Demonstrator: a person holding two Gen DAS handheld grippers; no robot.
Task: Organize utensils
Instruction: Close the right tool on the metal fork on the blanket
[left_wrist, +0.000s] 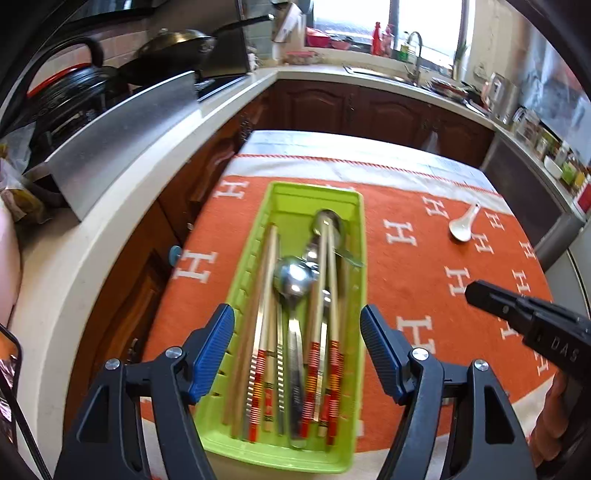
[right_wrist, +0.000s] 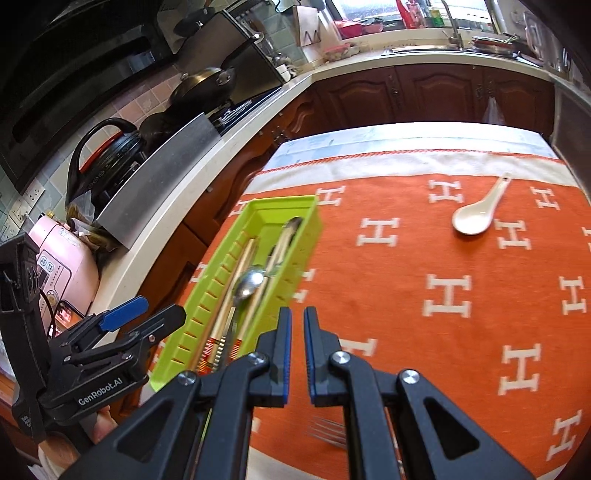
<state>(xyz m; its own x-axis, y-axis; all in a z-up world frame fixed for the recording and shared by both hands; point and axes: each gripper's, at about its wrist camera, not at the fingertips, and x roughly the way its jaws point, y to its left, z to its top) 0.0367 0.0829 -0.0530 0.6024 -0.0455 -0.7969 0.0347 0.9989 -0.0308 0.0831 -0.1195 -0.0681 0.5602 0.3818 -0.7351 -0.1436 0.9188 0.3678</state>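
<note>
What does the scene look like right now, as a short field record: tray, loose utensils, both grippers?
tray: green tray on orange cloth, holding chopsticks and metal spoons
loose utensils: white ceramic spoon on cloth, right of tray; fork under right gripper
left gripper: open, over tray, empty
right gripper: shut, empty
</note>
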